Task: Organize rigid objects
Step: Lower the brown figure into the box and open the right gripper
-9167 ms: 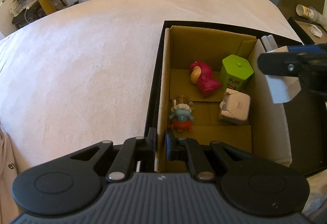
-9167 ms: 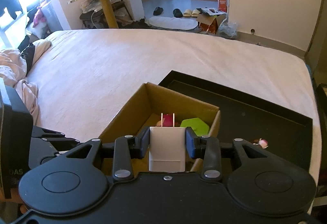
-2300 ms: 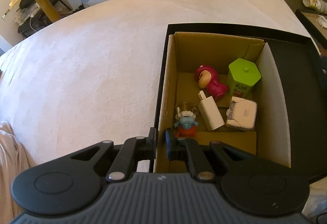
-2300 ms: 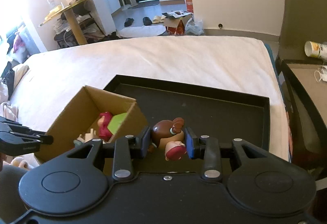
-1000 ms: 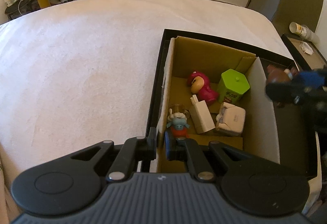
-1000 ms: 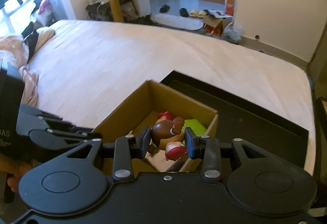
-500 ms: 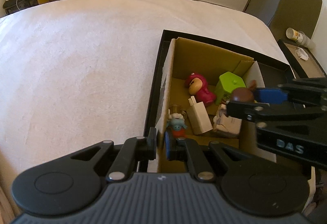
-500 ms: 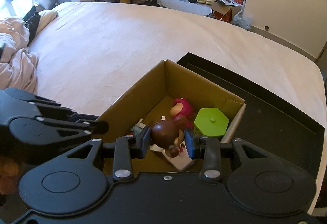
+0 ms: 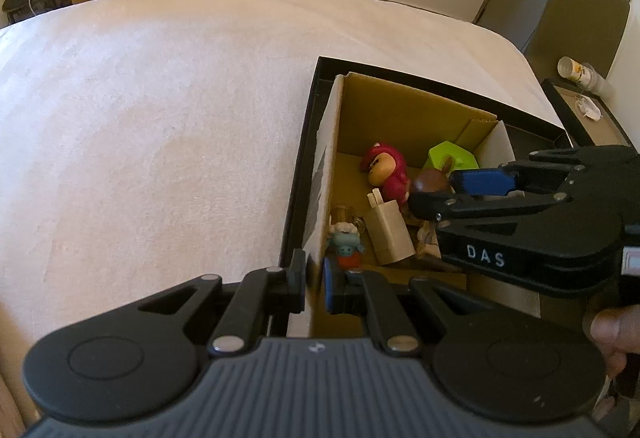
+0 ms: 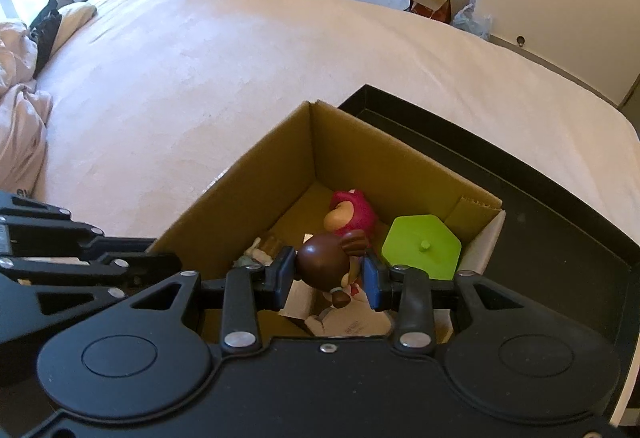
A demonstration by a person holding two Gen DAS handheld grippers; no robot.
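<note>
A cardboard box (image 9: 408,118) (image 10: 280,174) stands in a black tray on the bed. It holds a pink figure (image 9: 386,170) (image 10: 352,216), a green hexagonal container (image 9: 450,158) (image 10: 420,246), a white charger (image 9: 388,232), a small blue-and-red figure (image 9: 346,248) and a white item (image 10: 352,322). My left gripper (image 9: 315,284) is shut on the box's near wall. My right gripper (image 10: 330,276) (image 9: 434,190) is over the box, jaws loosened around a brown figure (image 10: 326,264) (image 9: 430,180).
The black tray (image 10: 540,238) (image 9: 532,122) lies to the right of the box. Bare bed sheet (image 9: 160,138) spreads to the left. Bedding (image 10: 20,118) is piled at the far left. A side table with a cup (image 9: 576,68) stands at the right.
My right gripper has carried the brown figure from the tray over the box and lowered it in. Its jaws have widened a little around the figure. The left gripper keeps holding the box wall.
</note>
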